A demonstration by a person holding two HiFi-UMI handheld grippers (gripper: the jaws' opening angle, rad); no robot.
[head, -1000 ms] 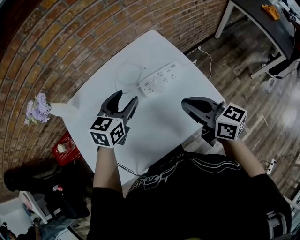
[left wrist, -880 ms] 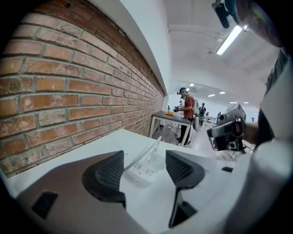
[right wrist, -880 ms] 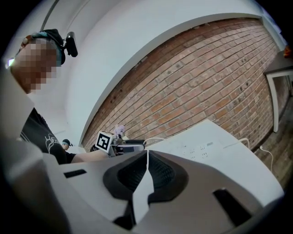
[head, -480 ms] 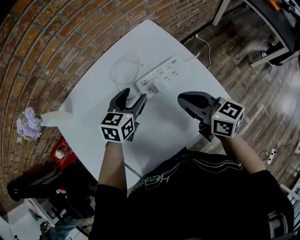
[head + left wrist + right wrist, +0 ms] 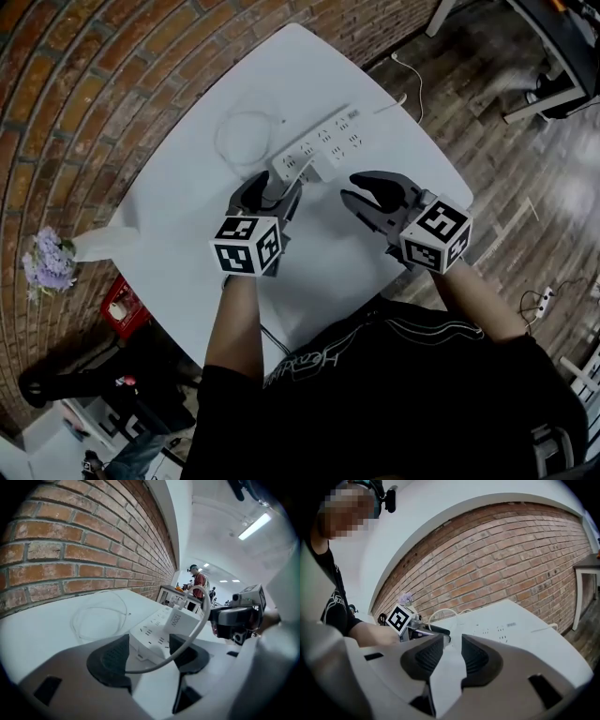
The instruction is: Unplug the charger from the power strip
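A white power strip [image 5: 328,142] lies on the white table [image 5: 187,197], with a white charger [image 5: 317,169] plugged in near its close end. In the left gripper view the charger [image 5: 182,619] stands on the strip [image 5: 152,631], and its cable arcs across the jaws. My left gripper [image 5: 279,185] is open, and the strip's close end lies between its fingers without touching the pads. My right gripper [image 5: 354,190] hovers just right of the charger. Its jaws are opening and nothing is between them [image 5: 452,656].
A loose coil of thin white cable [image 5: 246,136] lies left of the strip. The strip's cord [image 5: 403,94] runs off the table's far edge. A brick wall [image 5: 75,103] borders the table. Purple flowers [image 5: 45,260] and a red thing [image 5: 122,305] sit at the left.
Both grippers have come forward and down to the power strip. The left one now straddles its close end. The right jaws, shut before, have parted.
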